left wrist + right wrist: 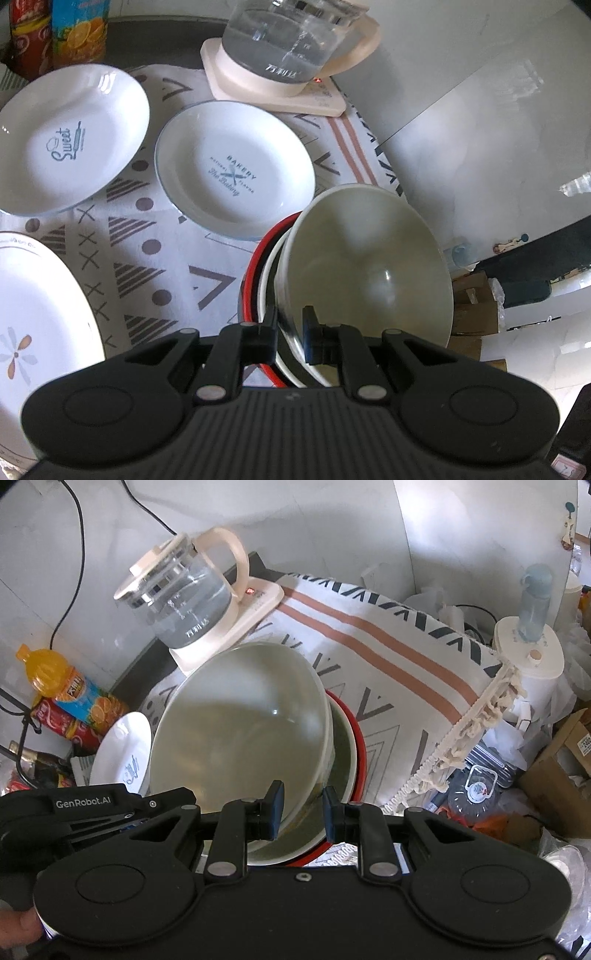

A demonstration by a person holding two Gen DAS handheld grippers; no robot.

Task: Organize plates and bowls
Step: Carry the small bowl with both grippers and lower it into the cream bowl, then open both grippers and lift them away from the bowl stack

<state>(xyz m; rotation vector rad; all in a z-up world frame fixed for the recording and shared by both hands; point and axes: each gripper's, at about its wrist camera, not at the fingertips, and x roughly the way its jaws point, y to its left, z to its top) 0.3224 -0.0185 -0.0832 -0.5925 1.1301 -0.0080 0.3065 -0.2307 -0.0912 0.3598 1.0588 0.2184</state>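
A large white bowl (369,273) is tilted over a red-rimmed bowl (255,258) with a white one nested in it. My left gripper (290,332) is shut on the large bowl's near rim. In the right wrist view the same large bowl (240,731) leans over the red-rimmed bowl (360,746). My right gripper (301,808) also pinches the large bowl's rim between its fingers. Two white plates, "Sweet" (70,140) and "Bakery" (232,170), lie on the patterned cloth (147,258). A flowered plate (33,317) lies at the left.
A glass kettle (288,40) on its cream base stands behind the plates, also in the right wrist view (177,590). Juice and soda bottles (55,33) stand at the back left. The table edge drops off right of the bowls, with boxes and clutter (517,794) below.
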